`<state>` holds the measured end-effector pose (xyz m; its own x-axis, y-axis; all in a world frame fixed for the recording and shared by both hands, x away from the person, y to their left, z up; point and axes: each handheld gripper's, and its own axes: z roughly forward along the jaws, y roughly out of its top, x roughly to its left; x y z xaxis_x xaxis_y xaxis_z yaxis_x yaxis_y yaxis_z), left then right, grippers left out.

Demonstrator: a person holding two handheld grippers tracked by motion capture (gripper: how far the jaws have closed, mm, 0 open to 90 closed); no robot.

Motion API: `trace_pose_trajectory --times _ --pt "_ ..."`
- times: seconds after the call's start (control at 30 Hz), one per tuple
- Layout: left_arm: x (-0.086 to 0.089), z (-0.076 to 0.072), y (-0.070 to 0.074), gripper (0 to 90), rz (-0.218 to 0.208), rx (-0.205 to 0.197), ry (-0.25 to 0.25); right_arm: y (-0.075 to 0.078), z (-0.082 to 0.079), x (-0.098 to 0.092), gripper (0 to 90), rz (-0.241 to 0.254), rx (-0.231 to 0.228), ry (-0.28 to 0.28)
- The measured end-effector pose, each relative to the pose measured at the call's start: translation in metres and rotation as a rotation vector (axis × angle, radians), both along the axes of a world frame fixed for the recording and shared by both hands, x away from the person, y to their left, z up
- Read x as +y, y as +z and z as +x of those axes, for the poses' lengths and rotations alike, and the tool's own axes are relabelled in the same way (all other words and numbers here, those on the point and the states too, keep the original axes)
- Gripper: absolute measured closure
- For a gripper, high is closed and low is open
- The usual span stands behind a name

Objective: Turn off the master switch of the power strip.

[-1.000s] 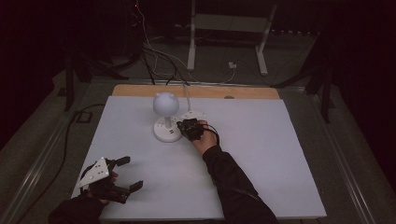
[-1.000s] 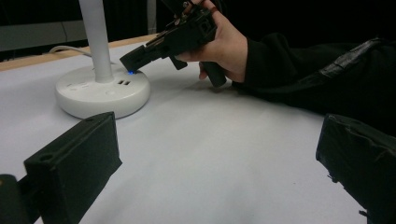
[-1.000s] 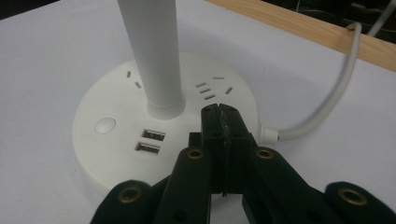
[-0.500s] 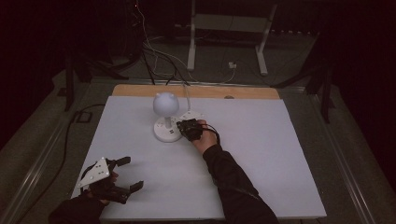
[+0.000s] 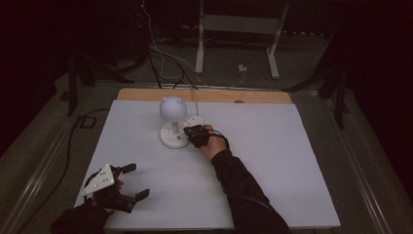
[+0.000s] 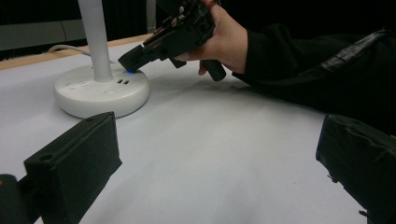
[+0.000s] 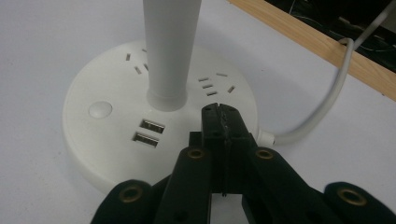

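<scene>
Right gripper (image 7: 223,122): jaws closed, empty, tips pressed on lamp base (image 7: 107,135) beside a blue glow. Left gripper (image 5: 127,181) open, idle, near left. Risk judged: tips skidding off smooth base, or base sliding on table (image 5: 272,161).

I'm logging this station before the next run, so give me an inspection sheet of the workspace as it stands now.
Surface: white tabletop with a wooden strip along its far edge.
Job's things: white lamp with a globe head; its round base carries a button, two USB ports and socket slots.
Clutter: nothing seen.
Grippers: right gripper shut, tips on the base beside the stem, where the left gripper view shows a small blue glow; left gripper open, near the front left corner, holding nothing.
Cables: white lamp cord runs off the far edge; black cable on the floor at left.
Surroundings: dark room, white metal stand behind the table.
</scene>
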<state>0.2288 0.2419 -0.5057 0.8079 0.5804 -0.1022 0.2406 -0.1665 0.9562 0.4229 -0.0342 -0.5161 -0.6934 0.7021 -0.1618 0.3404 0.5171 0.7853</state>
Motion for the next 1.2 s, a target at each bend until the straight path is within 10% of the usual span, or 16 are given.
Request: trace_pose_trajectory --times 0.63,0.77,1.2 --pt "0.001 0.0 0.001 0.2 -0.003 -0.005 0.001 0.003 -0.001 -0.002 90.0 0.044 0.008 -0.019" --pt "0.002 0.0 0.001 0.2 -0.007 -0.006 0.001 0.01 -0.002 -0.01 90.0 0.162 0.017 -0.043" --pt "0.002 0.0 0.001 0.2 -0.004 -0.008 0.003 0.025 -0.007 -0.022 90.0 0.202 0.046 -0.01"
